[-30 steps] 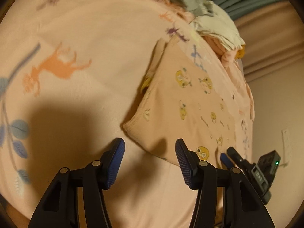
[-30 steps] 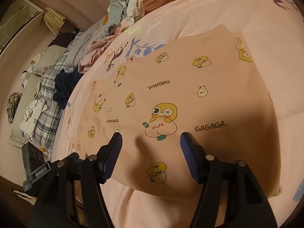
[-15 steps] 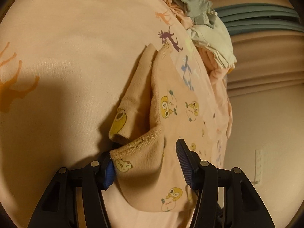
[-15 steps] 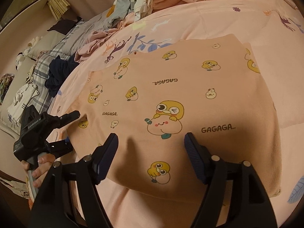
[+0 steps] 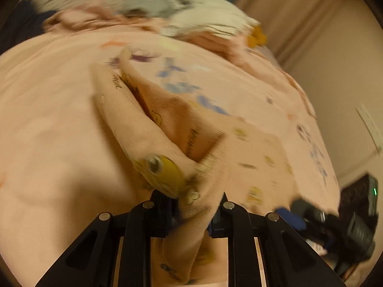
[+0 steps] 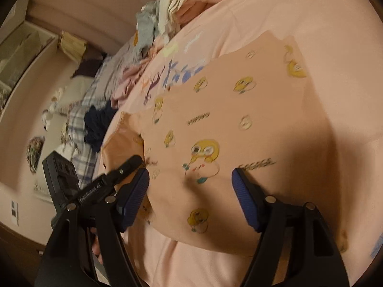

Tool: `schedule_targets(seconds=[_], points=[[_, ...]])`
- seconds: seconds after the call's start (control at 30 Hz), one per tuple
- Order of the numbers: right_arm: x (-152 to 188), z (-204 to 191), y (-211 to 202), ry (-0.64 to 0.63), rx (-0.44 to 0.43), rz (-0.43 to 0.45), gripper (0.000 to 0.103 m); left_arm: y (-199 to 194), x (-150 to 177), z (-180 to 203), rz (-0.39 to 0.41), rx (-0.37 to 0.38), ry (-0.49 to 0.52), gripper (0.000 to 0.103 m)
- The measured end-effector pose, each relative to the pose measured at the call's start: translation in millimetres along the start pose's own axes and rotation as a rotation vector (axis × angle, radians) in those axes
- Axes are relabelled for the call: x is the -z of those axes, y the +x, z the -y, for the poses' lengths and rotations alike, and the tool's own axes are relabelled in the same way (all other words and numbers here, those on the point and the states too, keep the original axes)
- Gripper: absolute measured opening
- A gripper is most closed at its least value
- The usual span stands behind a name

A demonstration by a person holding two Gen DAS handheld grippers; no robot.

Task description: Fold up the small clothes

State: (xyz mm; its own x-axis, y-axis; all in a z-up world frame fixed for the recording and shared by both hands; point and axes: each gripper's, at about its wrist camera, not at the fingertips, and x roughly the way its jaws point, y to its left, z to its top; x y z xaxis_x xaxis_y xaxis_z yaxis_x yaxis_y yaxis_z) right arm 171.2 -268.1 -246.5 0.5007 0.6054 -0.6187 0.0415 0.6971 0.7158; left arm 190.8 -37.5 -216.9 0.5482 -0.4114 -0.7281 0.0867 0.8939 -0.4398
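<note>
A small peach garment (image 6: pixel 239 119) printed with yellow cartoon chicks lies spread on the pink bedspread (image 6: pixel 311 24). My left gripper (image 5: pixel 191 212) is shut on the garment's ribbed edge (image 5: pixel 191 186) and lifts it, so the cloth rises in a fold (image 5: pixel 134 119) off the bed. My right gripper (image 6: pixel 190 191) is open and empty, its blue pads (image 6: pixel 134 191) just above the garment's near edge. The left gripper also shows in the right wrist view (image 6: pixel 100 181), at the garment's left corner.
A pile of loose clothes (image 5: pixel 191 19) lies at the far end of the bed. A dark navy garment (image 6: pixel 98 124) and a plaid cloth (image 6: pixel 81 162) lie off the bed's left side. Curtains (image 5: pixel 299 12) hang behind.
My left gripper has closed on the garment's ribbed edge and raised it, folding the cloth upward. My right gripper stayed open and shifted over the garment's near edge.
</note>
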Motion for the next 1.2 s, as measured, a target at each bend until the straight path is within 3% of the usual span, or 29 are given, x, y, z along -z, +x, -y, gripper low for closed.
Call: schedule_targets(seconds=[0.13, 0.27, 0.33, 0.43, 0.53, 0.67, 0.77, 0.93, 1.07, 1.2], points=[[-8, 22, -10, 0.134, -0.054, 0.048, 0.072, 5, 21, 34, -0.005, -0.02, 0.133, 0.019], [-5, 22, -17, 0.164, -0.097, 0.069, 0.073, -3, 44, 62, -0.115, 0.156, 0.217, 0.019], [-2, 17, -21, 0.142, -0.097, 0.07, 0.073, -7, 59, 76, -0.147, 0.168, 0.313, 0.019], [1, 17, -22, 0.144, -0.114, 0.064, 0.073, -9, 70, 80, -0.204, 0.139, 0.34, 0.019], [-1, 20, -17, 0.159, -0.109, 0.043, 0.073, -24, 68, 66, -0.231, 0.189, 0.272, 0.019], [-2, 10, -6, 0.12, -0.099, 0.005, 0.073, -53, 59, 28, -0.123, 0.182, 0.127, 0.046], [-4, -2, 5, 0.051, -0.077, -0.042, 0.073, -62, 48, -2, -0.072, 0.13, 0.006, 0.046], [-11, -12, 24, -0.023, -0.01, -0.072, 0.073, -66, 36, -24, -0.055, 0.13, -0.105, 0.046], [-16, -10, 42, 0.002, -0.054, -0.091, 0.068, -55, 30, -27, -0.08, 0.112, -0.127, 0.046], [-14, -18, 46, -0.01, -0.077, -0.092, 0.06, -58, 38, -20, -0.046, 0.049, -0.104, 0.046]])
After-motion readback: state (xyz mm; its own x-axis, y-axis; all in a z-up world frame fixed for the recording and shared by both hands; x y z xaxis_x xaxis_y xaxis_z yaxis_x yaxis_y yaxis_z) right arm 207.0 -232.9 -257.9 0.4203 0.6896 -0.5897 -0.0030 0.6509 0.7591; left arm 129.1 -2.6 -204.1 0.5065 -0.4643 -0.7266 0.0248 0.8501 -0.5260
